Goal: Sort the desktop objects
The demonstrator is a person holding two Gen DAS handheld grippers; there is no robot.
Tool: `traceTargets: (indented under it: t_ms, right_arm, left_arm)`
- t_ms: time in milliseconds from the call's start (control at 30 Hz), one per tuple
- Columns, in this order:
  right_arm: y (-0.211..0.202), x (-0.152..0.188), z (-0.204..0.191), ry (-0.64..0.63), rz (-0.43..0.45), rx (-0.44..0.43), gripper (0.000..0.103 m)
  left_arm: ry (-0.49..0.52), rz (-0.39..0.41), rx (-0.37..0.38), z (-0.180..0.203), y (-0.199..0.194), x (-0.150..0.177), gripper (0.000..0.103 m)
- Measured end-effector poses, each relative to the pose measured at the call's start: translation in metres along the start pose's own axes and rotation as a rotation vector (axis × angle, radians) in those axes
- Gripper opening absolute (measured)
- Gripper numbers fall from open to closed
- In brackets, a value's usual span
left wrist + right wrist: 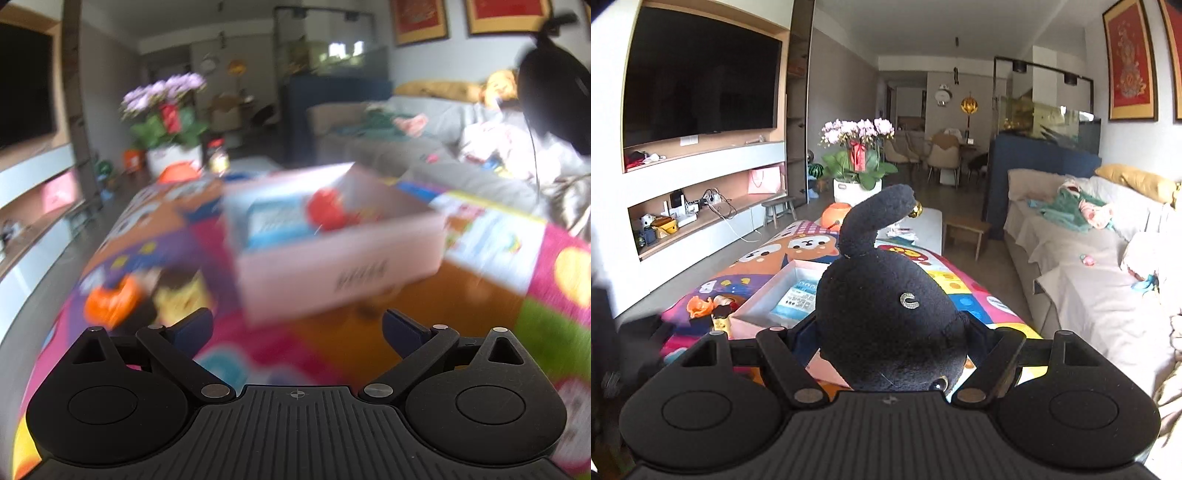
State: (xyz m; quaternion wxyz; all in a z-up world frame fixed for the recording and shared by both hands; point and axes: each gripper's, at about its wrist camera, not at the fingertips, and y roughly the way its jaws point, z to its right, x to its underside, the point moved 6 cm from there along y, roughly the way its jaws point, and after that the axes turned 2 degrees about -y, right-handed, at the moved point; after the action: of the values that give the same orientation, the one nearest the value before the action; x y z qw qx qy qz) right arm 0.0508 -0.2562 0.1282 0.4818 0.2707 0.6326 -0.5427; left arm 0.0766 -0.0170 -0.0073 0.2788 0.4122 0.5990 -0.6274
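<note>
While my right tongs (890, 332) are pinching a black plush toy (886, 314), my left tongs (297, 328) are hanging spread and empty.

I am holding the toy above the bright patterned bench (964, 291), near the shallow pale pink cardboard box (332, 258); a small orange toy (110, 302) is lying beside that box.

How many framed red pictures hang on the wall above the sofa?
2: one framed red picture hangs above the sofa, the second sits at the right edge, cut off. More may hang beyond view.
</note>
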Motion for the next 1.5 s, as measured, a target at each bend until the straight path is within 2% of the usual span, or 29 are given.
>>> traceTargets:
  t_ms: [167,267,367,433,600,667,767,833,900,1033,1100,1167,1200,1300,1367,1500]
  right_arm:
    - [0.051,-0.027,-0.009,0.021,0.008,-0.089,0.077]
    - [0.092,-0.042,-0.022,0.025,-0.004,-0.091,0.077]
    - [0.136,-0.042,-0.035,0.029,-0.089,-0.135,0.082]
    - [0.157,-0.032,-0.038,0.063,-0.163,-0.137,0.089]
    - [0.149,-0.004,-0.034,0.085,-0.177,-0.120,0.092]
    - [0.138,0.009,-0.039,0.039,-0.173,-0.101,0.097]
    - [0.124,0.030,-0.048,-0.057,-0.176,-0.074,0.097]
    - [0.119,0.031,-0.056,-0.118,-0.167,-0.071,0.097]
    - [0.116,0.029,-0.064,-0.150,-0.154,-0.086,0.097]
    - [0.113,0.019,-0.092,-0.139,-0.141,-0.196,0.097]
    - [0.114,0.012,-0.112,-0.150,-0.108,-0.227,0.091]
    - [0.120,0.004,-0.136,-0.209,-0.096,-0.250,0.064]
    - [0.123,0.001,-0.148,-0.244,-0.098,-0.260,0.061]
    - [0.134,-0.002,-0.189,-0.375,-0.085,-0.285,0.057]
    - [0.150,0.000,-0.217,-0.444,-0.078,-0.280,0.056]
    - [0.197,0.006,-0.257,-0.488,-0.093,-0.232,0.050]
  left_arm:
    - [-0.119,-0.059,-0.004,-0.034,-0.001,0.021,0.101]
    - [-0.184,-0.059,0.017,-0.046,-0.003,0.023,0.101]
    - [-0.206,-0.067,0.046,-0.044,0.000,0.023,0.101]
    - [-0.218,-0.054,0.056,-0.043,-0.001,0.021,0.102]
    - [-0.261,-0.058,0.086,-0.045,0.001,0.021,0.102]
    - [-0.275,-0.069,0.094,-0.047,0.003,0.021,0.102]
    - [-0.290,-0.073,0.098,-0.048,0.003,0.022,0.103]
    - [-0.293,-0.072,0.097,-0.049,0.003,0.022,0.103]
    - [-0.293,-0.069,0.096,-0.049,0.002,0.022,0.103]
    - [-0.306,-0.055,0.081,-0.051,0.000,0.021,0.103]
    - [-0.319,-0.035,0.083,-0.057,-0.006,0.019,0.103]
    - [-0.288,-0.013,0.032,-0.070,-0.016,0.018,0.103]
    - [-0.267,0.001,-0.019,-0.081,-0.022,0.018,0.103]
    - [-0.282,-0.002,-0.157,-0.118,-0.034,0.021,0.103]
    - [-0.329,-0.006,-0.210,-0.138,-0.039,0.025,0.103]
    - [-0.387,-0.013,-0.251,-0.161,-0.046,0.033,0.103]
